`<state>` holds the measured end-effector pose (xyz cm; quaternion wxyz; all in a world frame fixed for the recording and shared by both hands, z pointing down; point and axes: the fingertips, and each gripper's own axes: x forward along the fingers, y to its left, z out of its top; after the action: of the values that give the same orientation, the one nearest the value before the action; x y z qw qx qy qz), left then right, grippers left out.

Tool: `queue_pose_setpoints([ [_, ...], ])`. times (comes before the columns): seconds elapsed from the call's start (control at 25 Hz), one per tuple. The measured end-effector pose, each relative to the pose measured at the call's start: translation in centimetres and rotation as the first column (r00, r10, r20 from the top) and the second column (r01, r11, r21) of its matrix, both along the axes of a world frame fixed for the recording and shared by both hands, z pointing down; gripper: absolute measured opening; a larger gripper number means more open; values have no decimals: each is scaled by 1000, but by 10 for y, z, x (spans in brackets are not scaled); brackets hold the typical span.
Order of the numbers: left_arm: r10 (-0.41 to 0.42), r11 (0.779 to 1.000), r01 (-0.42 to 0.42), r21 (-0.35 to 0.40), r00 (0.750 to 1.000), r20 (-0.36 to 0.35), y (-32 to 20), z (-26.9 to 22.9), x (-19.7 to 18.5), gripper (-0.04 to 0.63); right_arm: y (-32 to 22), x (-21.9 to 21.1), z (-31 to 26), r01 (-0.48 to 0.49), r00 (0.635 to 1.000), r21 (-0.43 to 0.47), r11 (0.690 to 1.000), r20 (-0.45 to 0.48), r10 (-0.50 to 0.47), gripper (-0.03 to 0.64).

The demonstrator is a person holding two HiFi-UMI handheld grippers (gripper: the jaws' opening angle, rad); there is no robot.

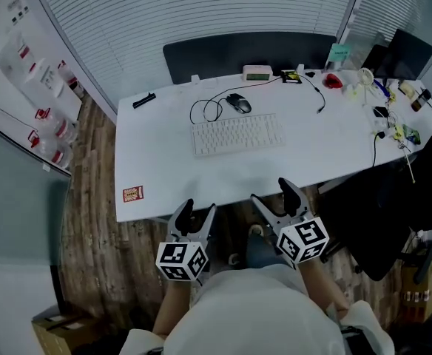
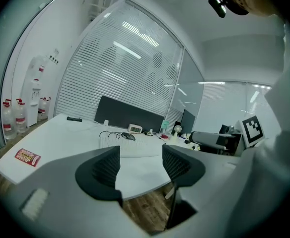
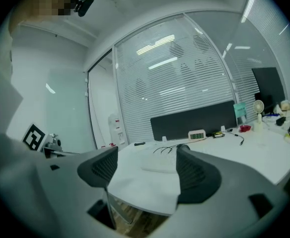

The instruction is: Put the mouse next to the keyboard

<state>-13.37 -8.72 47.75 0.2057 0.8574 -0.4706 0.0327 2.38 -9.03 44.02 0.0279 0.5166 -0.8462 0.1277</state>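
Note:
A dark wired mouse lies behind the white keyboard near the middle of the white desk, its cable coiled to the left. The left gripper view shows the mouse far off behind the keyboard. The keyboard is faint between the jaws in the right gripper view. My left gripper hangs open in front of the desk's near edge, empty. My right gripper is open and empty too, just right of it. Both are well short of the mouse.
A digital clock, a black remote and cables sit along the desk's back edge, before a dark partition. Clutter fills the right end. A red card lies at the front left corner. A black chair stands right. Water bottles stand left.

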Motion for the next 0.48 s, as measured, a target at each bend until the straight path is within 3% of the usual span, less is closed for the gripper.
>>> queue_pose_setpoints([
  [0.48, -30, 999, 30, -13, 999, -13, -63, 7, 5, 259, -79, 13, 5, 21, 999, 8, 1000, -40, -20, 344],
])
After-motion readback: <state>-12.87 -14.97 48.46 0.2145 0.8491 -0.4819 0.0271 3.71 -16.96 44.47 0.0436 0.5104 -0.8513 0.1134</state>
